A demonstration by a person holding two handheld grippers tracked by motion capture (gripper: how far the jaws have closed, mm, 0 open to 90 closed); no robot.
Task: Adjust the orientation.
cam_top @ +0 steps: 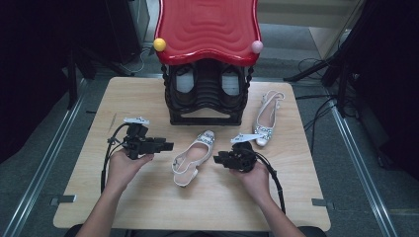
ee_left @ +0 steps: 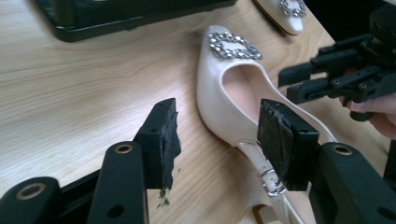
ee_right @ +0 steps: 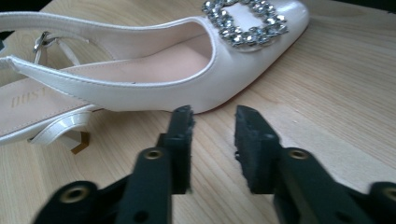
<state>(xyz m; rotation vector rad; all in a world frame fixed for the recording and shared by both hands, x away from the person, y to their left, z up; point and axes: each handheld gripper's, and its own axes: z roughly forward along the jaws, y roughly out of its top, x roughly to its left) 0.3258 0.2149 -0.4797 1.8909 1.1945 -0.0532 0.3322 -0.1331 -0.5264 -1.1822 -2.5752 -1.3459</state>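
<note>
A white slingback shoe [cam_top: 192, 158] with a rhinestone buckle lies on its side at the middle of the wooden table [cam_top: 148, 202]. My left gripper [cam_top: 169, 146] is just left of it, jaws wide apart. In the left gripper view the shoe [ee_left: 219, 93] lies just past the open left gripper [ee_left: 217, 135], its heel strap beside the right pad, untouched. My right gripper [cam_top: 217, 159] is at the shoe's right side. In the right gripper view, the right gripper [ee_right: 214, 121] has a narrow gap with nothing in it, and the shoe [ee_right: 154, 70] is just beyond its tips.
A matching second shoe [cam_top: 267, 118] lies at the back right of the table. A black shoe rack [cam_top: 207, 98] with a red wavy top [cam_top: 207, 29] stands at the back middle, holding dark shoes. Cables trail from both grippers over the front of the table.
</note>
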